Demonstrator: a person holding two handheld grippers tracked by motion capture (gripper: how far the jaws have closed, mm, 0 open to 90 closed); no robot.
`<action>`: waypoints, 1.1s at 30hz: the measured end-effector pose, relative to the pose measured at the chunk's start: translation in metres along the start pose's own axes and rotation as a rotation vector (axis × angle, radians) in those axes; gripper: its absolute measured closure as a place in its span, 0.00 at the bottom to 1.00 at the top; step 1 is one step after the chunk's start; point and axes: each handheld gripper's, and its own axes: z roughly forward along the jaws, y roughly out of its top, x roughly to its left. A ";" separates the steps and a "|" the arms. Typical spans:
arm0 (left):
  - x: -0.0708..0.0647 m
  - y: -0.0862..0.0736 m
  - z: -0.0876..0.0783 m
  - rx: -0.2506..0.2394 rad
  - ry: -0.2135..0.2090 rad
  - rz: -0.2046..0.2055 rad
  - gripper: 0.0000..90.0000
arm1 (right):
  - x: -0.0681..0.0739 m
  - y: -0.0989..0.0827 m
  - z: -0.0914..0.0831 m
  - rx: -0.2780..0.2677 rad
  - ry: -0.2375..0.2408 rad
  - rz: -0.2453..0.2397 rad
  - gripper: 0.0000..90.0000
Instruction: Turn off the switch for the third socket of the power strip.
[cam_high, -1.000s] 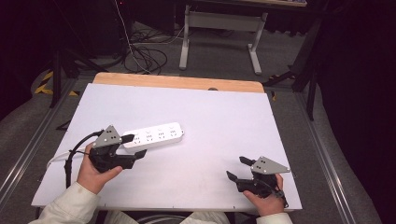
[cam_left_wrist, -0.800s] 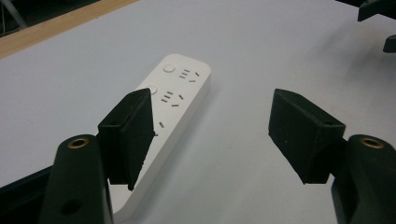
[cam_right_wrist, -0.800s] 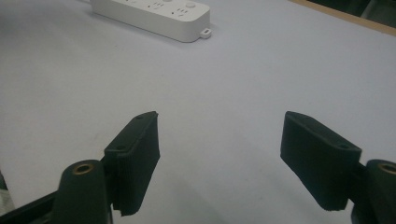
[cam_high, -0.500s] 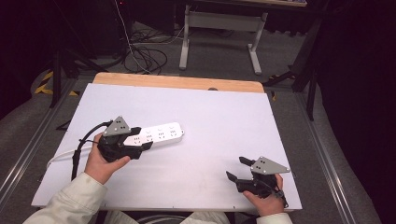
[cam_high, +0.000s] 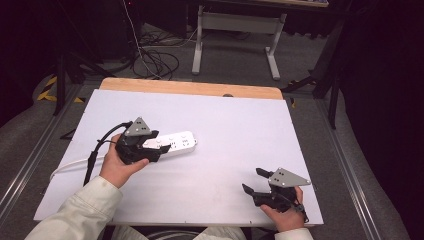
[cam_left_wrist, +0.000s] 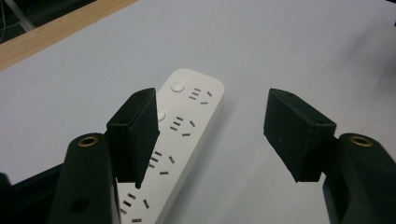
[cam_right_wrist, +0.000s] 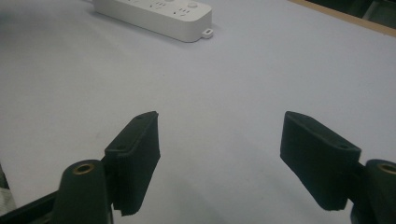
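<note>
left gripper (cam_left_wrist: 210, 126) jaws gaping apart, hovering over the white power strip (cam_left_wrist: 180, 135); right gripper (cam_right_wrist: 219, 158) also sitting wide apart near the table (cam_high: 240, 125) edge.

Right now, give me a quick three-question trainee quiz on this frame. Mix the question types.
1. True or false: the left gripper has its fingers shut on the white power strip.
2. Multiple choice: where is the right gripper? A) on top of the power strip B) near the table's front right corner, apart from the strip C) off the white tabletop, over the floor
3. Fill in: the strip's cord leaves it toward the person's ____ side.

Key: 1 false, the fingers are open, one of them over the strip. 2 B. 3 left.
</note>
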 end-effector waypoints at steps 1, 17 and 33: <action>0.000 0.000 0.000 0.000 0.000 0.000 0.40 | 0.000 0.000 0.000 0.000 0.000 -0.001 0.32; 0.012 0.008 0.036 0.023 0.011 -0.025 0.44 | 0.001 0.000 0.000 0.000 0.001 -0.007 0.32; 0.020 0.003 0.054 0.011 0.046 -0.044 0.91 | 0.001 0.000 0.001 0.001 0.001 -0.010 0.32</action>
